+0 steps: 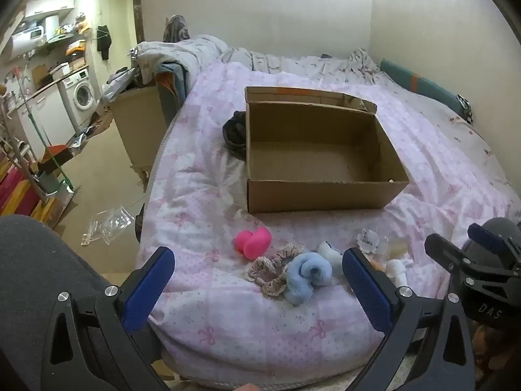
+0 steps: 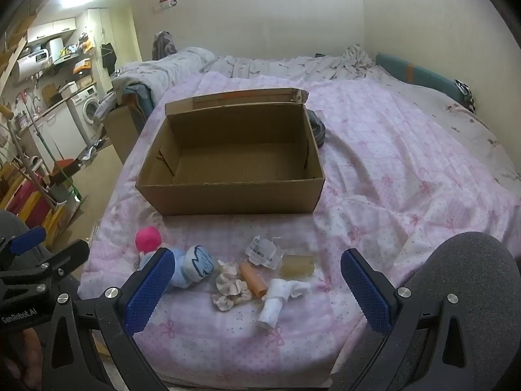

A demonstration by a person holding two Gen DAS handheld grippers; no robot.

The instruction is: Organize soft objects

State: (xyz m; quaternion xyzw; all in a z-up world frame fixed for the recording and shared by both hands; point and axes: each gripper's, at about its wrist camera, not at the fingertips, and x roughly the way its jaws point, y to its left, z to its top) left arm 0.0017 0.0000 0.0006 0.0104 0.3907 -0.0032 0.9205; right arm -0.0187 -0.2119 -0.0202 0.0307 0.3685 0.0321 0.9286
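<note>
An open, empty cardboard box [image 1: 322, 192] [image 2: 228, 195] sits on the pink bedspread. In front of it lie soft items: a pink ball-like toy [image 1: 254, 242] [image 2: 148, 239], a fluffy blue scrunchie [image 1: 306, 275], a beige frilly scrunchie [image 1: 270, 268], a cream scrunchie [image 2: 229, 288], a blue-and-white rolled sock [image 2: 197, 265], an orange tube [image 2: 252, 278] and a white rolled piece [image 2: 275, 303]. My left gripper [image 1: 257, 280] hovers open above the scrunchies. My right gripper [image 2: 257, 280] hovers open above the cream scrunchie and white piece. Neither holds anything.
A clear plastic packet with a label [image 2: 265, 252] and a yellowish pad [image 2: 298, 265] lie near the items. A dark garment [image 1: 234, 130] lies beside the box. The bed's left edge drops to a floor with a plastic bag [image 1: 107, 224]; a wall bounds the right.
</note>
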